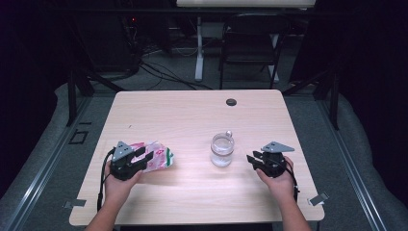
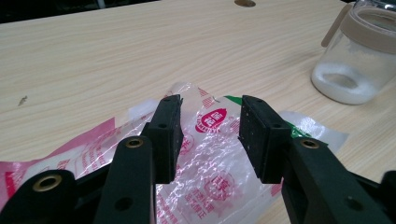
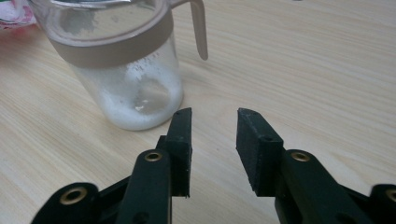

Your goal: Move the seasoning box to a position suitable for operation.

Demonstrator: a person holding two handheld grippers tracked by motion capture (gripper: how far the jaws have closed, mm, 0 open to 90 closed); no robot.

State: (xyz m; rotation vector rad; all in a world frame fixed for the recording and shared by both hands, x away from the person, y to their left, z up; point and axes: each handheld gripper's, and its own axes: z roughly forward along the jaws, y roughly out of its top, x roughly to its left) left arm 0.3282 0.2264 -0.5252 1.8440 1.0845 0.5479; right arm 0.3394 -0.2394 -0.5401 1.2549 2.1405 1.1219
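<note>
Wooden table (image 1: 192,120), pale, with a dark round grommet (image 1: 231,102) near the far edge. Toward the left of the near half, a crinkled clear bag (image 1: 156,156) printed in pink, red and green, lying flat. Left gripper (image 1: 144,156) over the bag's near-left part, held in the left hand (image 1: 118,183); grey three-cornered plate on top, cable trailing back along the forearm. In the left gripper view, jaws spread apart above the bag (image 2: 210,140), film visible in the gap between them, pads not pressing on it; whether the tips touch the film, impossible to tell. Right of the bag, apart from it, near the table's middle, an upright clear jar (image 1: 222,150) with a beige collar and a slim handle, white powder in the bottom. In the left gripper view, jar (image 2: 359,56) at upper right, beyond the bag. Right gripper (image 1: 251,160) in the right hand (image 1: 279,180), to the right of the jar and pointing toward it, near but not touching. In the right gripper view, jaws spread with only bare wood between them, jar (image 3: 121,65) just ahead and to the left of the tips, a corner of the bag (image 3: 14,14) at upper left. Beyond the table, a dark folding chair (image 1: 250,43) and a white desk leg (image 1: 198,48) on grey floor.
</note>
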